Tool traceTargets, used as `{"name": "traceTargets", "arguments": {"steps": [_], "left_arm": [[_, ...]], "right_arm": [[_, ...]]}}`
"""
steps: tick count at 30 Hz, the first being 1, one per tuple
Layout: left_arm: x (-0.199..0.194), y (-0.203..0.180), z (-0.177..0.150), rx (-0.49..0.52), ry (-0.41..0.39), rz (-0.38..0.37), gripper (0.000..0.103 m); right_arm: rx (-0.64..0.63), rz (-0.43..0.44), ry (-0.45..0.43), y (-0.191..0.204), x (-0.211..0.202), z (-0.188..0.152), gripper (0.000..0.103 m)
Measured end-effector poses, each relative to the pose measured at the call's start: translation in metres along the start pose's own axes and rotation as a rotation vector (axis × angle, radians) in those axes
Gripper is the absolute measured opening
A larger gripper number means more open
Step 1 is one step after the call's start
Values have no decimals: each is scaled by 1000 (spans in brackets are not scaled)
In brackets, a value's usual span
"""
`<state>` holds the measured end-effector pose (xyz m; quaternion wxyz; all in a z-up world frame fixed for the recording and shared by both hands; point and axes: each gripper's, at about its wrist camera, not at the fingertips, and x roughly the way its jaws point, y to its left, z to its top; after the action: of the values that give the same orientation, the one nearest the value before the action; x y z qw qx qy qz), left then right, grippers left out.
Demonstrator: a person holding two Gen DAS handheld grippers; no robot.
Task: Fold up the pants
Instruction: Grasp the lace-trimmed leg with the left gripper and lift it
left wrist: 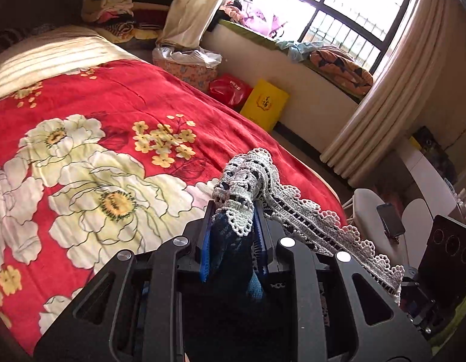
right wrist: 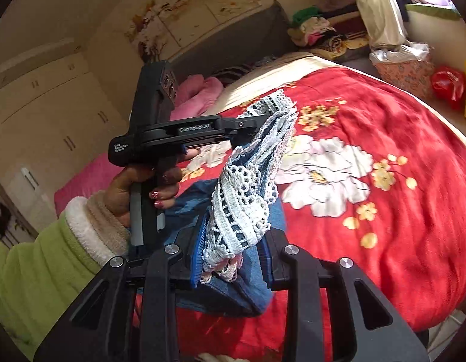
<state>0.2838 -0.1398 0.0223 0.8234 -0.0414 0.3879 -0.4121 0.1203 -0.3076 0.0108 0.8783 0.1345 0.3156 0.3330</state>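
Both wrist views look downward, close – sharing the red bedspread [left wrist: 118, 96]

A red floral blanket [left wrist: 118, 96] covers the bed. Beside it on the floor stand a yellow bag [left wrist: 264, 104], a red bag [left wrist: 228, 89] and a patterned basket [left wrist: 189, 71]. Cream curtains [left wrist: 380, 102] flank the barred window [left wrist: 332, 3]. Folded clothes [left wrist: 118, 9] pile near the headboard.

Both grippers are clamped on lace-trimmed cloth – the left gripper [right wrist: 254, 122] is held by a hand [right wrist: 142, 181], the right gripper [right wrist: 233, 259] nearer.
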Motion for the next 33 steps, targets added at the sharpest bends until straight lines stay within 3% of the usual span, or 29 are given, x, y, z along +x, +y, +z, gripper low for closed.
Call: {"name": "traceTargets", "arguments": {"steps": [8, 14, 17, 26, 28, 30, 33], "left_arm": [[-46, 57, -57, -174, -36, 52, 19], [-75, 80, -85, -302, -101, 69, 30], [-92, 90, -96, -362, -137, 60, 42], [-121, 103, -122, -497, -200, -39, 62], [-122, 102, -123, -510, -206, -50, 64], [-122, 101, -122, -523, -225, -78, 67], [-125, 98, -117, -549, -272, -158, 76]], "right_arm": [[-117, 40, 157, 55, 64, -25, 29], [-197, 14, 243, 84, 98, -50, 29], [-238, 13, 252, 101, 107, -53, 29], [-374, -28, 305, 124, 137, -77, 33], [-363, 8, 305, 124, 134, -77, 45], [-364, 28, 307, 126, 132, -78, 50], [-370, 47, 316, 127, 127, -81, 50]]}}
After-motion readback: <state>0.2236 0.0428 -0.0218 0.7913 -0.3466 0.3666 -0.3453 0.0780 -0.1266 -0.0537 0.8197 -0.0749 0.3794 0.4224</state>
